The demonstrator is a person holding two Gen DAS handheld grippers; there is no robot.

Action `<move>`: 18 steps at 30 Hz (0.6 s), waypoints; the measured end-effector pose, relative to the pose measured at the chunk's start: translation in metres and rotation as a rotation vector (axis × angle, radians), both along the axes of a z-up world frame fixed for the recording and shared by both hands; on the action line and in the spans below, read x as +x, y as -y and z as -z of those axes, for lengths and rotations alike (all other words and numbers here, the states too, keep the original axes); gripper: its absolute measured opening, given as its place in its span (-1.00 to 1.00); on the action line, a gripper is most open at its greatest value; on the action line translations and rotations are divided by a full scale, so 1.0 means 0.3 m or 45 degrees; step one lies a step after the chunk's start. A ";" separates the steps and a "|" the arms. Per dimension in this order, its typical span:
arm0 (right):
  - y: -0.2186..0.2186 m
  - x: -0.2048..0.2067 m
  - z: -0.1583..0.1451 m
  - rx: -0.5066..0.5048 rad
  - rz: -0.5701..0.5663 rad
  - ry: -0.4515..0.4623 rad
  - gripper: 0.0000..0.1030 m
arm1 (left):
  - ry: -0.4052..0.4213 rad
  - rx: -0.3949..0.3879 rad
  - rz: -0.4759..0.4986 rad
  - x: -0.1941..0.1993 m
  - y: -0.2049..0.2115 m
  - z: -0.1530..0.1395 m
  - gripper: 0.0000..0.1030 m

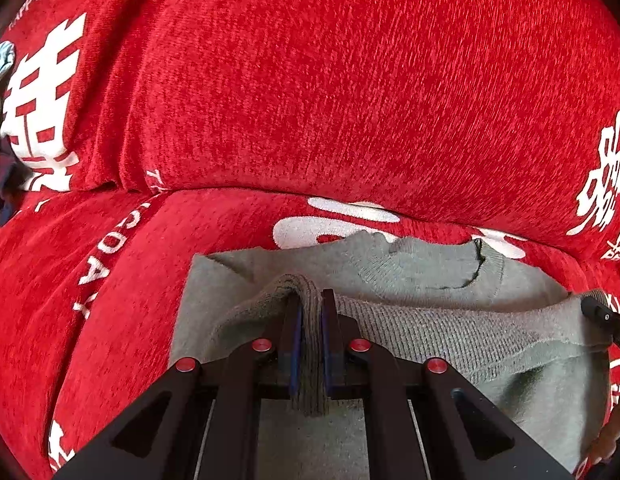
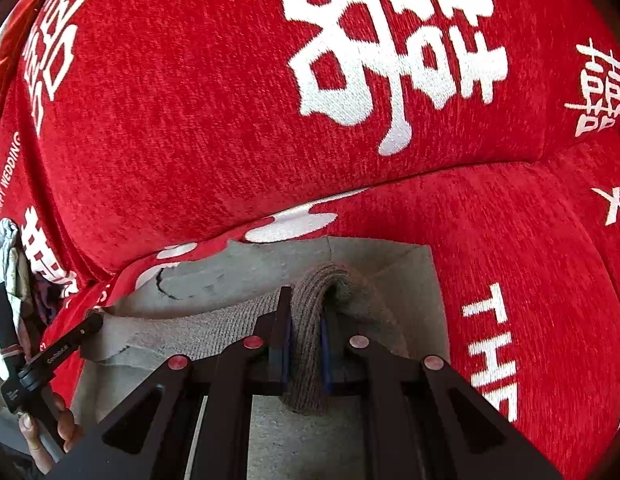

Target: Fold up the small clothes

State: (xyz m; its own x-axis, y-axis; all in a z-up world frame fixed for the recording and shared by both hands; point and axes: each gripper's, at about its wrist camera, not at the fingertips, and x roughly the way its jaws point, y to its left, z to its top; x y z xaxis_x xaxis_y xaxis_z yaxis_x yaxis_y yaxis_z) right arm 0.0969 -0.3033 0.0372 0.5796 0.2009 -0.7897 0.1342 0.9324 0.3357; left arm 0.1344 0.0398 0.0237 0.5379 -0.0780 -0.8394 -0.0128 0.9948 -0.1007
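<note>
A small grey knit sweater lies on the red sofa seat, its round collar toward the backrest. My left gripper is shut on a bunched fold of the sweater's ribbed hem, held just above the garment's left side. My right gripper is shut on another fold of the same hem, over the sweater at its right side. The stretch of hem between both grippers hangs across the body of the garment. The left gripper's tip and the hand holding it show at the right wrist view's left edge.
The sofa cover is red with white characters and lettering; its backrest rises right behind the sweater. A pile of grey and dark clothes lies at the far left of the seat.
</note>
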 end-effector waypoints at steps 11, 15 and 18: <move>0.003 0.041 0.075 -0.009 0.015 -0.078 -0.76 | -0.064 -0.004 0.013 0.027 -0.002 0.077 -0.80; 0.005 0.054 0.084 0.001 0.007 -0.109 -0.74 | -0.096 -0.016 0.017 0.035 -0.004 0.099 -0.79; 0.016 0.062 0.084 0.066 0.005 -0.120 -0.66 | -0.125 -0.069 0.045 0.044 -0.009 0.097 -0.06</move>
